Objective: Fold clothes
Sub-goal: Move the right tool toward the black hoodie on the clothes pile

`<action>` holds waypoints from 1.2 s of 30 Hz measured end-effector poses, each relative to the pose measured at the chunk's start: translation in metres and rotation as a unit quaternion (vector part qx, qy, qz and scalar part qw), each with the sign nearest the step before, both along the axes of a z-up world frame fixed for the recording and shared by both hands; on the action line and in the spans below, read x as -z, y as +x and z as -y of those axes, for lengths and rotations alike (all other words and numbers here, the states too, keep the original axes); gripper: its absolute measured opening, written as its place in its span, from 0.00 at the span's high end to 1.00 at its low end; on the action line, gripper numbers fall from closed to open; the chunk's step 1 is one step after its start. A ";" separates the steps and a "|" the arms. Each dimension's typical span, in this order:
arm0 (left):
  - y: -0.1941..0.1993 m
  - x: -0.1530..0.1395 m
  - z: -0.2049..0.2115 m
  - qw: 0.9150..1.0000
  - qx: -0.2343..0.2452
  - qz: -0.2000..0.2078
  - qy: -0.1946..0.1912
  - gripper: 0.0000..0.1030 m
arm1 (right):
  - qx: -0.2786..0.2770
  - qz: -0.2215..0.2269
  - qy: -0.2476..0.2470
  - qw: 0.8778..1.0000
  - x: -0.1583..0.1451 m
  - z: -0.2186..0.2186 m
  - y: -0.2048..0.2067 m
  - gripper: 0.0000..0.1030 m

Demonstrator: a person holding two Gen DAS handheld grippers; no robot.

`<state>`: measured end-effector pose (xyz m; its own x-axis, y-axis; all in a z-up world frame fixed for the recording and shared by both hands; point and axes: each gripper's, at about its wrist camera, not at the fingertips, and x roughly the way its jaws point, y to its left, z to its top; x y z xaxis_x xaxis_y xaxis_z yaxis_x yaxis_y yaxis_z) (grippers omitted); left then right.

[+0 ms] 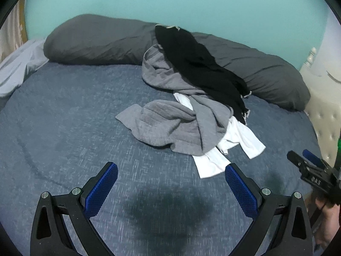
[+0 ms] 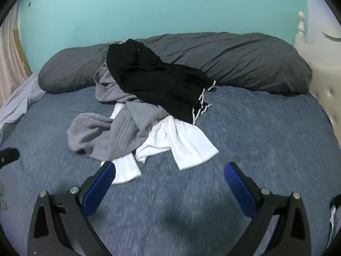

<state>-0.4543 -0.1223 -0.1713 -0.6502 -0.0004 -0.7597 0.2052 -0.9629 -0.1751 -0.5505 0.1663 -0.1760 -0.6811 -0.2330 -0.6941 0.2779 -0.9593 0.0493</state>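
Both grippers wide open, empty. White garment [image 2: 187, 147] lies just beyond right gripper [image 2: 169, 176], far-left; left gripper [image 1: 171, 173] slightly farther.

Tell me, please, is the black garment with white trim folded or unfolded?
Unfolded: the black garment with white trim lies crumpled, draped over the grey garment and dark grey pillow.

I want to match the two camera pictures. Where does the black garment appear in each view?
Left wrist view: the black garment lies right of centre, draped from the dark grey pillow onto the grey garment.
Right wrist view: the black garment lies left of centre.
Shared landmark: the white garment under the pile.
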 end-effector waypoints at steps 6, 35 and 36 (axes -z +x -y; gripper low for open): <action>-0.032 0.024 0.017 1.000 -0.013 0.020 0.010 0.00 | -0.015 -0.008 0.012 1.000 0.014 0.017 -0.056 0.01; -0.082 0.075 0.071 0.997 -0.049 0.028 0.058 0.00 | -0.017 -0.010 0.100 0.995 0.089 0.092 -0.217 0.18; -0.081 0.075 0.072 0.997 -0.049 0.026 0.059 0.00 | -0.018 -0.009 0.108 0.994 0.091 0.096 -0.220 0.18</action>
